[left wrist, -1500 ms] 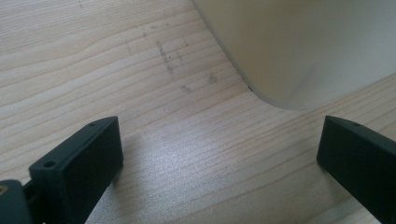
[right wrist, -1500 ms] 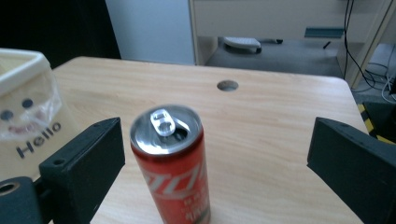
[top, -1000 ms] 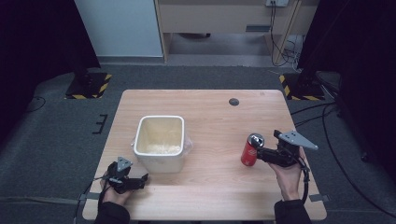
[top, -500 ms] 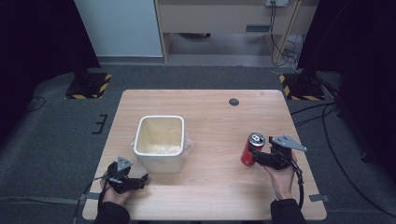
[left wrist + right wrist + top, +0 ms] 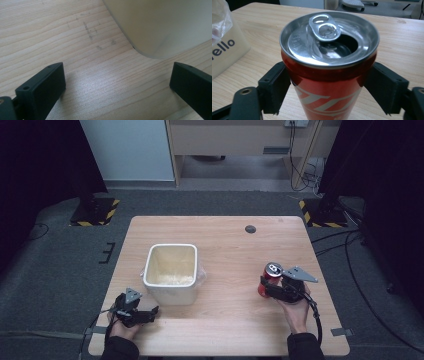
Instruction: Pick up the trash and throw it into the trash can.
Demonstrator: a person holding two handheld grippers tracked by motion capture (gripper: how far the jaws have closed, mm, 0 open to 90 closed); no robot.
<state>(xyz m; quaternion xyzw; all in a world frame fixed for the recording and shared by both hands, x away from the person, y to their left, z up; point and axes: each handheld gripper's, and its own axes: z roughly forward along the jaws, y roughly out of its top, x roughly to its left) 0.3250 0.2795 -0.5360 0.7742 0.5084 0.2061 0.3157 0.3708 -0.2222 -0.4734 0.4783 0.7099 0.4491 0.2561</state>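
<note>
A red drink can (image 5: pixel 270 276) with its tab opened stands upright on the right part of the wooden table (image 5: pixel 225 245). My right gripper (image 5: pixel 266 288) has one jaw on each side of the can (image 5: pixel 329 75), both pressed against its wall, and the can's base rests on the table. Near the front left corner my left gripper (image 5: pixel 151 312) lies low over the wood, open. Between its wide-apart jaws in the left gripper view (image 5: pixel 117 77) there is only bare tabletop, with the corner of the cream bin (image 5: pixel 155 25) just beyond.
The cream square bin (image 5: pixel 170 272) stands left of centre, lined with a clear plastic bag (image 5: pixel 219 17), with dark lettering on its side (image 5: pixel 224 47). A small dark round hole (image 5: pixel 250 229) sits at the table's far right. Yellow-black striped stand bases (image 5: pixel 95 212) rest on the floor behind.
My right gripper has come down and in toward the can, and its jaws now clasp the can's sides. The left gripper and the bin have stayed put.
</note>
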